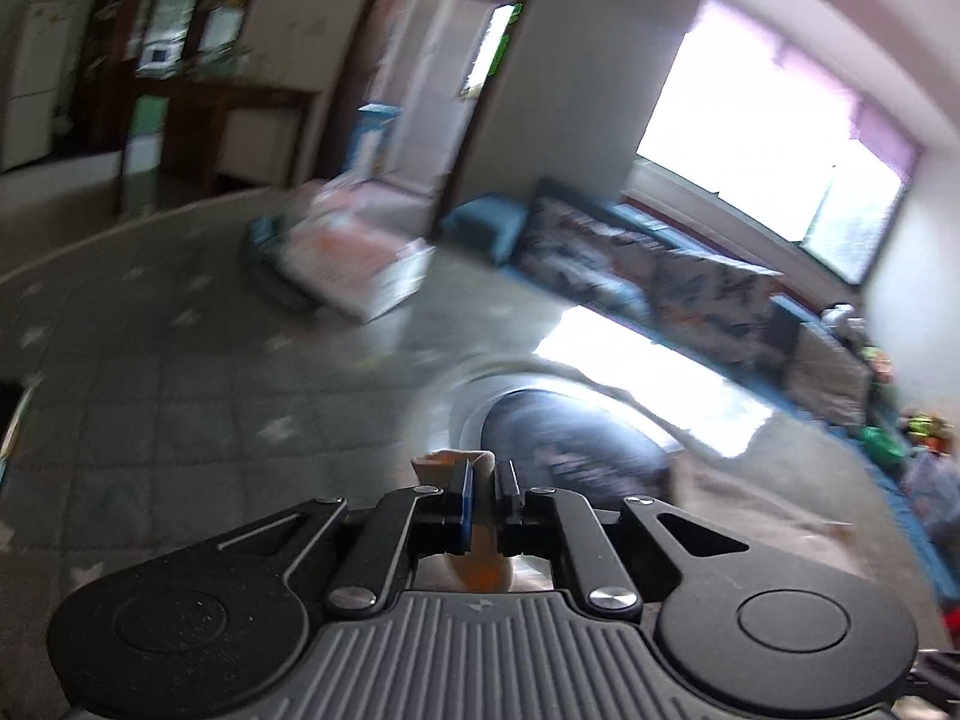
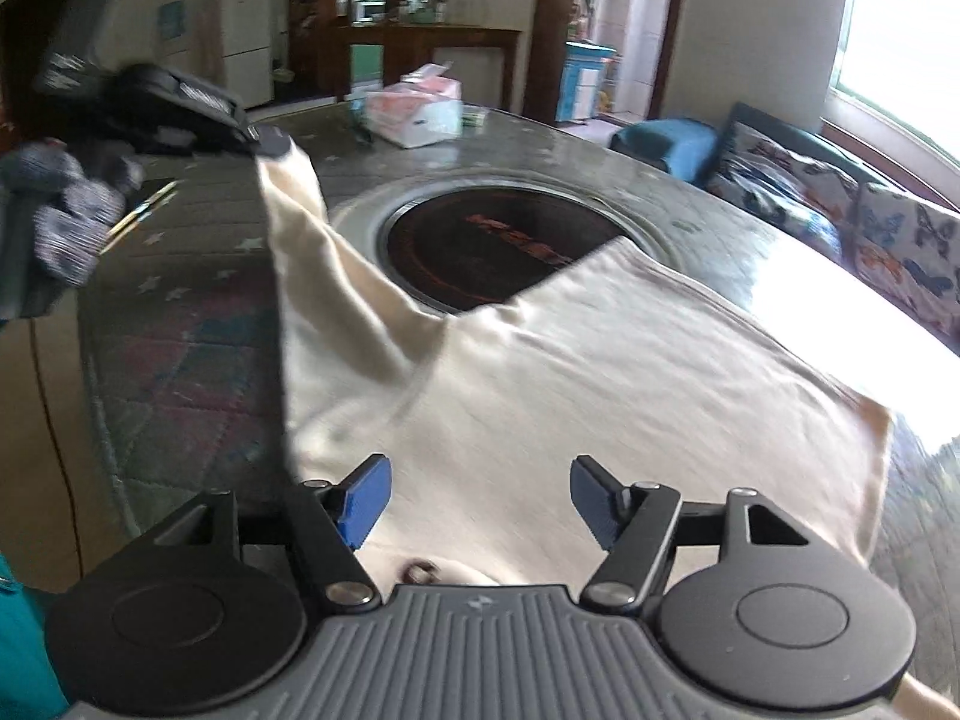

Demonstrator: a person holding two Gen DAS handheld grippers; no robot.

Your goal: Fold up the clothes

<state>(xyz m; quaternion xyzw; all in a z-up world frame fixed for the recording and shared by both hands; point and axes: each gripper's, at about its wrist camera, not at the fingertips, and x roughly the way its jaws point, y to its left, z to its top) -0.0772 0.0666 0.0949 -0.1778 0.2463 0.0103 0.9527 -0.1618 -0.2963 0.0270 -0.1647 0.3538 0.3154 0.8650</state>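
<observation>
One cream garment [image 2: 540, 372] is lying across the near part of the round table [image 2: 198, 276], and I am holding one corner of it up with the left gripper [image 1: 485, 483], whose jaws are pressed together on the cloth, a tan fold poking out between the pads in the left wrist view. From the right wrist view I am seeing that gripper [image 2: 273, 147] high at the left with the fabric hanging from it in a long slack drape down to the tabletop. My right gripper [image 2: 480, 501] is hovering just above the near part of the garment with its jaws spread and nothing between them. I am judging the cloth light, soft and floppy: it is sagging under its own weight, so a pinch on a hem or corner should hold it, while a grip mid-panel would only bunch it. Its far edge is overlapping the dark burner [image 2: 498, 246] set into the middle of the table. The right edge is lying near the table's rim, so I am expecting little spare room there; the tissue box [image 2: 414, 111] is sitting well apart at the far side, and the left half of the tabletop is offering the open room for laying a fold.
</observation>
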